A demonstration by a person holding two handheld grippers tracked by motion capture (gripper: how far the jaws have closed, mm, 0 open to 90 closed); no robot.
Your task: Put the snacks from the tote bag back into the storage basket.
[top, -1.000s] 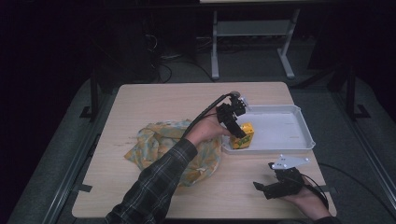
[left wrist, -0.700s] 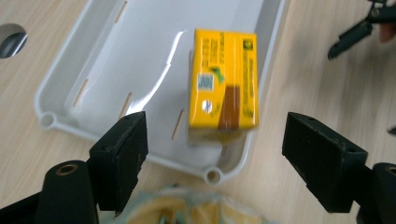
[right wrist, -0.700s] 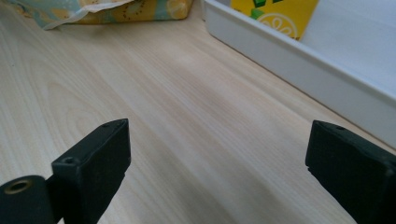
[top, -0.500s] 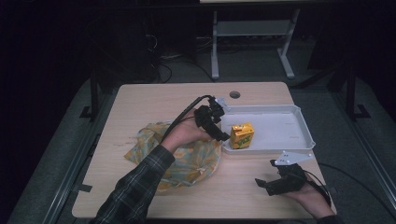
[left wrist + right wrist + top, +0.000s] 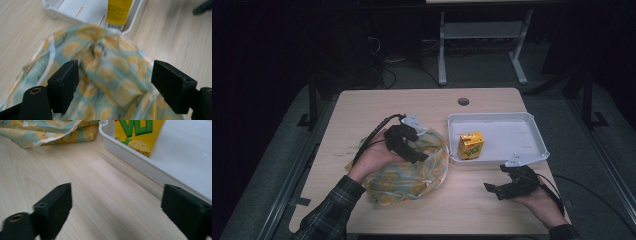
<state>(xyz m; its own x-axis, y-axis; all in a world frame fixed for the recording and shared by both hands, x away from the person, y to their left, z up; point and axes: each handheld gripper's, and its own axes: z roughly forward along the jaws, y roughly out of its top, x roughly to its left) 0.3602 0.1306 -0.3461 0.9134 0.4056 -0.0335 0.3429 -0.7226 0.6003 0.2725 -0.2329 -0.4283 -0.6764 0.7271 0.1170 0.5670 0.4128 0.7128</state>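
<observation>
A yellow juice carton stands upright in the near left corner of a white tray. A lemon-print cloth bag lies crumpled on the table, left of the tray. My left gripper hovers over the bag, open. Its jaws have just been opening, and in the left gripper view the bag's folds lie below and between them, unpinched. My right gripper is near the front right, open and pointing left. Its jaws have just been closing a little over bare wood, with the carton ahead.
The tray's rim runs close in front of the right gripper. A round cable hole sits near the table's far edge. Beyond the table stands a metal frame on a dark floor.
My left gripper has pulled back leftward from the tray to above the bag, leaving the carton standing in the tray. The right gripper has lifted slightly.
</observation>
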